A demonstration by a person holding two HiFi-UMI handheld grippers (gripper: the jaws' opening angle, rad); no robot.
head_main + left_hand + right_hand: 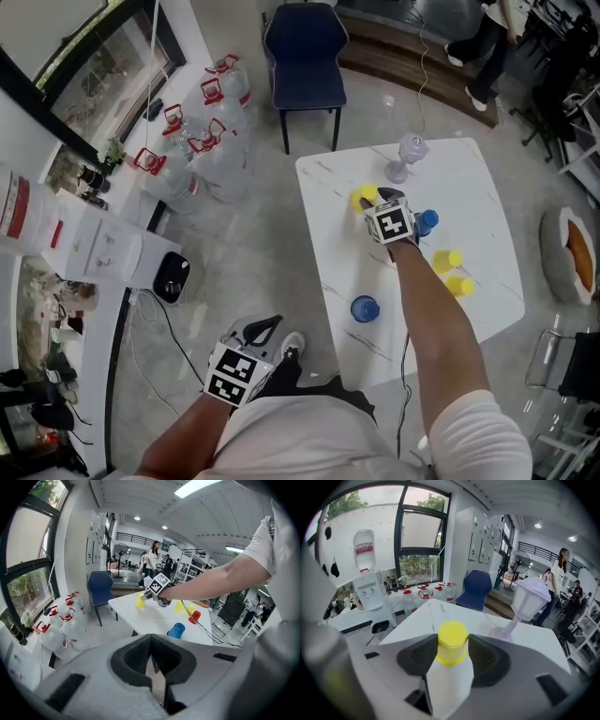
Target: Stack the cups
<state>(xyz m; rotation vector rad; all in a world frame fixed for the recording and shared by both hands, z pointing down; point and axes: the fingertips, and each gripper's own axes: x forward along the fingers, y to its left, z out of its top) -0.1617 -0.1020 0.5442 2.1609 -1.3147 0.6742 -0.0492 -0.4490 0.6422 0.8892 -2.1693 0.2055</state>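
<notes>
jaws of right gripper (452,657) pinching yellow cup (452,639), left gripper (151,658) pressed together, empty; risk of tapered cup slipping out under uneven squeeze.

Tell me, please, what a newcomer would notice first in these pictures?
The right gripper is shut on a yellow cup at the far side of the white table. Two more yellow cups sit to its right, a blue cup near the front edge, and a lantern-shaped lamp stands at the far edge.

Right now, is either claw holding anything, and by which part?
The right claw grips an upside-down yellow cup by its sides; the left claw is shut and empty.
</notes>
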